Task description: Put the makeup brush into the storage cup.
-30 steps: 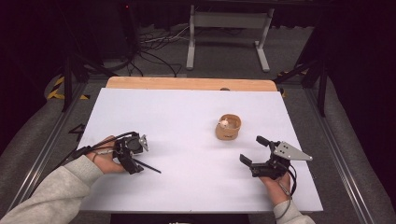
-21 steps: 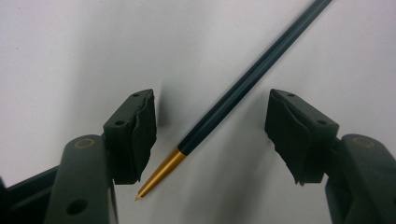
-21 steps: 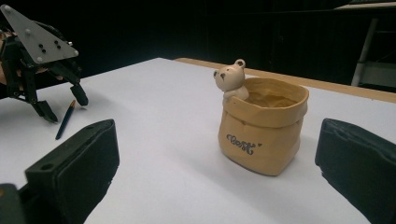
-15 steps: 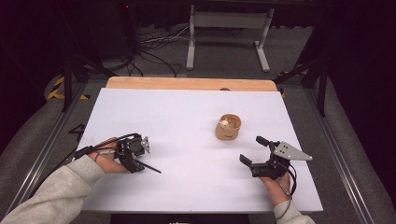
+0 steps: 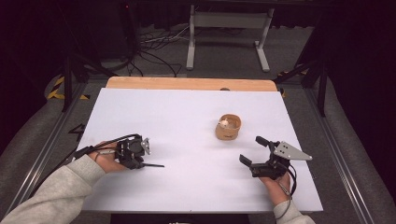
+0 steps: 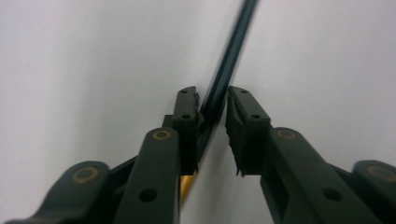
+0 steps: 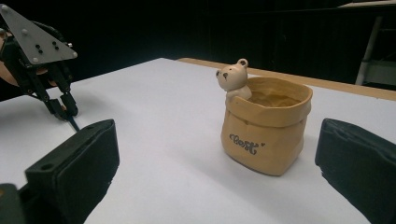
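The left gripper (image 5: 140,157) lies low on the white table (image 5: 187,121) at the person's left, its jaws drawn in on a thin dark rod (image 5: 153,164) that points out across the tabletop towards the middle. In the left gripper view the rod (image 6: 224,74) runs up between the two jaws; it lies against the left jaw, with a narrow gap to the right one, and a yellow part shows below the jaws.

The right gripper (image 5: 254,151) rests near the table's right front with its jaws spread wide and nothing between them. Just beyond it stands a small tan sack-shaped pot (image 5: 228,127) with a bear figure (image 7: 233,79) on its rim, upright and apart from both jaws in the right gripper view.
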